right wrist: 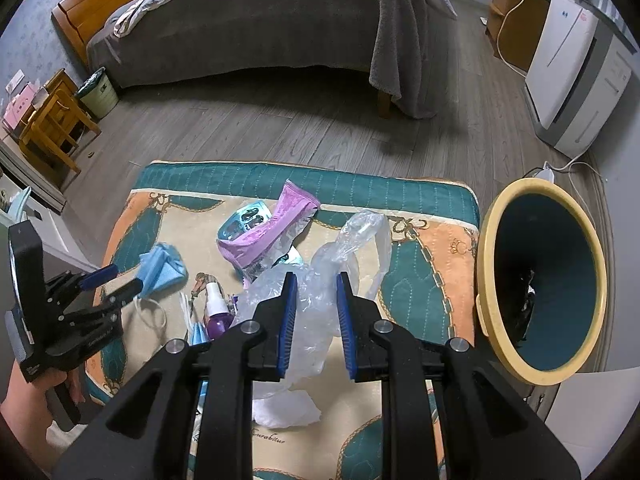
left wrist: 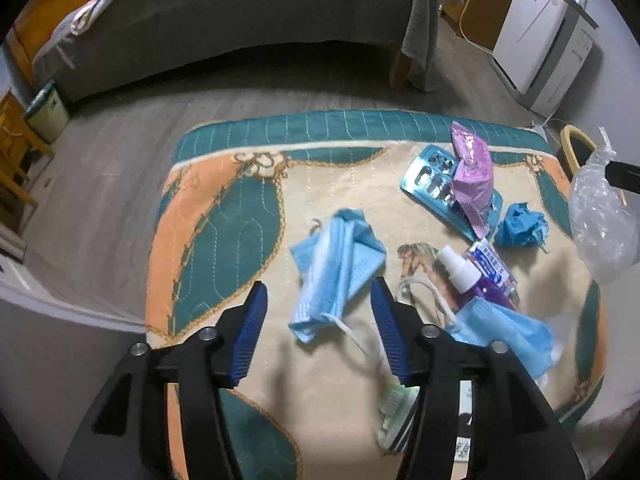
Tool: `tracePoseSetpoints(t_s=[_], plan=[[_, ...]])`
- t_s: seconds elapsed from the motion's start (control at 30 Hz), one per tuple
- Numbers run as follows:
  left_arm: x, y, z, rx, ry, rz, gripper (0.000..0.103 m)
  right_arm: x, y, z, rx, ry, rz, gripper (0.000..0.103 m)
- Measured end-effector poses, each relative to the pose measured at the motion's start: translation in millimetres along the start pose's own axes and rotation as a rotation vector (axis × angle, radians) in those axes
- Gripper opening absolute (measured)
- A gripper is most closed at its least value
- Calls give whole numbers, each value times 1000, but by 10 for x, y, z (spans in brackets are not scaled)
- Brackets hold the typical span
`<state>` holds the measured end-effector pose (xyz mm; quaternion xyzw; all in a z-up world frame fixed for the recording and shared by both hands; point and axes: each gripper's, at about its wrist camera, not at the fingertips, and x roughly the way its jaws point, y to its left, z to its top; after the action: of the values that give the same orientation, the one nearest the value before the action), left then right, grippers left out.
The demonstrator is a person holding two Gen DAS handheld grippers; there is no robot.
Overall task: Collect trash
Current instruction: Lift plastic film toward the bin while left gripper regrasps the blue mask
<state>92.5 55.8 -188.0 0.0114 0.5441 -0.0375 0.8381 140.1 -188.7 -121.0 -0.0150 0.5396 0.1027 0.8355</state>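
Observation:
My left gripper (left wrist: 318,296) is open, its jaws on either side of a crumpled blue face mask (left wrist: 340,268) lying on the patterned rug (left wrist: 224,216). My right gripper (right wrist: 317,292) is shut on a clear plastic bag (right wrist: 320,276) and holds it above the rug, left of the yellow-rimmed teal bin (right wrist: 540,288). The bag also shows at the right edge of the left wrist view (left wrist: 600,216). My left gripper (right wrist: 116,278) shows in the right wrist view, at the mask (right wrist: 162,266).
On the rug lie a purple wrapper (left wrist: 472,176) over a blister tray (left wrist: 432,176), a blue paper ball (left wrist: 520,226), a purple spray bottle (left wrist: 468,276), a second mask (left wrist: 504,332) and a tube (left wrist: 394,408). A bed (right wrist: 260,24) stands beyond; an air purifier (right wrist: 576,76) stands right.

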Motion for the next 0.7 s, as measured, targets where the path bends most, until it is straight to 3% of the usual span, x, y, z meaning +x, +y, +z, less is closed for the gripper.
tracePoseSetpoints(t_s=[0.23, 0.3, 0.33, 0.37, 0.7], plan=[[168, -41, -68, 18, 53, -7, 60, 9, -14, -4, -1, 6, 0, 20], [222, -122, -53, 77, 56, 3, 48, 7, -20, -7, -6, 6, -4, 20], [233, -144, -41, 90, 57, 2, 23, -1, -25, -6, -11, 3, -10, 20], [234, -159, -27, 98, 54, 7, 10, -15, -30, -6, -13, -3, -15, 20], [-380, -460, 262, 153, -150, 2, 8, -286, -339, 122, 1, -95, -76, 20]])
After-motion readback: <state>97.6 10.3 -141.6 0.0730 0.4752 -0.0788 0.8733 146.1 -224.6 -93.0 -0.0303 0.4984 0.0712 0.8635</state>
